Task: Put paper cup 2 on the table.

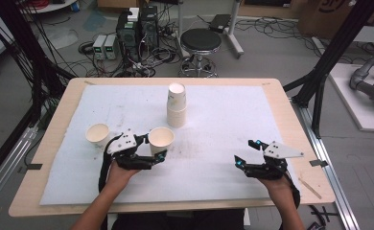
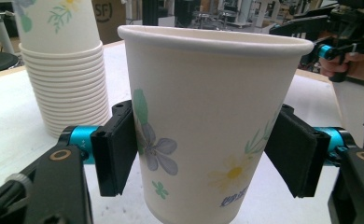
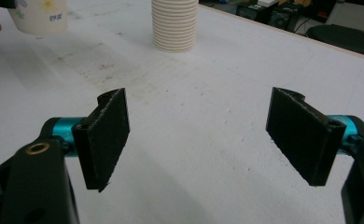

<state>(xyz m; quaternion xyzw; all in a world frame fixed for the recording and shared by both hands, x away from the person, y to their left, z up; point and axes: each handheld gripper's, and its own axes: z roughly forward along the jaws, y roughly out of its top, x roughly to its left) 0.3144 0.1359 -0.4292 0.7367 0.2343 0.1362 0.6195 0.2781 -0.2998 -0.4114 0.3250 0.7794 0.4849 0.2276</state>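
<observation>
A loose cup (image 1: 98, 133) stands far left; the left gripper (image 1: 152, 152) pinches a flowered paper cup (image 2: 208, 121) mid-wall, seemingly lifted. Light and crushable, it wants gentle pressure. The right gripper (image 3: 203, 140) hangs spread, empty.

High view: fixed above the near edge of the table (image 1: 55, 115), facing forward and down; floor and a black stool (image 1: 201, 40) fill the upper frame.
Left gripper view: low over the white mat, very near a flowered paper cup (image 2: 208, 121) at centre frame.
Right gripper view: low over the white mat (image 3: 203, 116), looking across it toward the upper frame.
Shared: the stack of paper cups (image 1: 176, 106) (image 2: 63, 60) (image 3: 175, 23) appears in all three; the flowered cup also sits upper left in the right gripper view (image 3: 39, 16).
</observation>
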